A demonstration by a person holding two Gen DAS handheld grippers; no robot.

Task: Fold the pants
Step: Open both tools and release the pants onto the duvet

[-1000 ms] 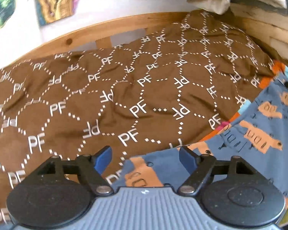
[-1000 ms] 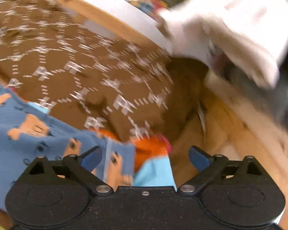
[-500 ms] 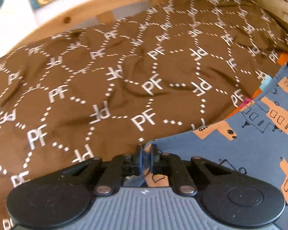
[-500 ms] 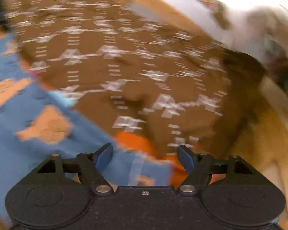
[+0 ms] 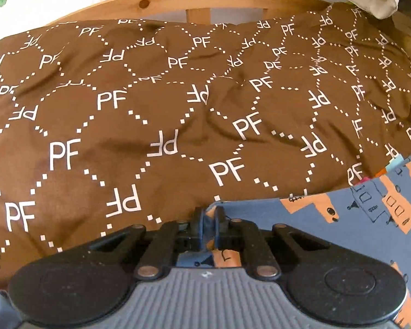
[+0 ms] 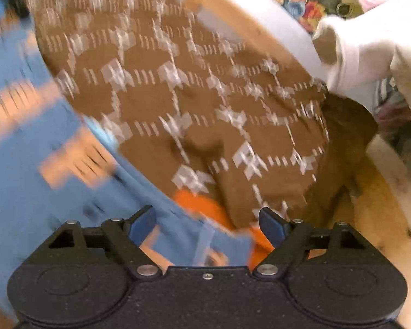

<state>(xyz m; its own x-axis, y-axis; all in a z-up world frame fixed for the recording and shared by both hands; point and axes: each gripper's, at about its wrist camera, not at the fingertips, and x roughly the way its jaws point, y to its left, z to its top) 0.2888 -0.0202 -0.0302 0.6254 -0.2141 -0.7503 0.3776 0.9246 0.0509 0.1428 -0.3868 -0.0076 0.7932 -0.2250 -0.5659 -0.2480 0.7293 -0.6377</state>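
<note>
The left gripper [image 5: 208, 220] is pinching the edge of the blue pants [image 5: 350, 222] lying on the brown blanket [image 5: 150, 115]. The right gripper [image 6: 207, 226] is opening wide over the pants' orange band [image 6: 202, 205].

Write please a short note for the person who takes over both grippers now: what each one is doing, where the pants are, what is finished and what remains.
Left gripper: shut on a corner of the blue cotton pants with orange building print.
Right gripper: jaws opening, pads not pressing; the pants' edge with its orange band lies between them. This view is blurred.
Pants: spread on the brown bedcover with white PF letters, toward the right side of the bed with the wooden frame.
Done: one corner gripped.
Left: grip the second corner with the right gripper, then make every fold; no fold shows yet.
</note>
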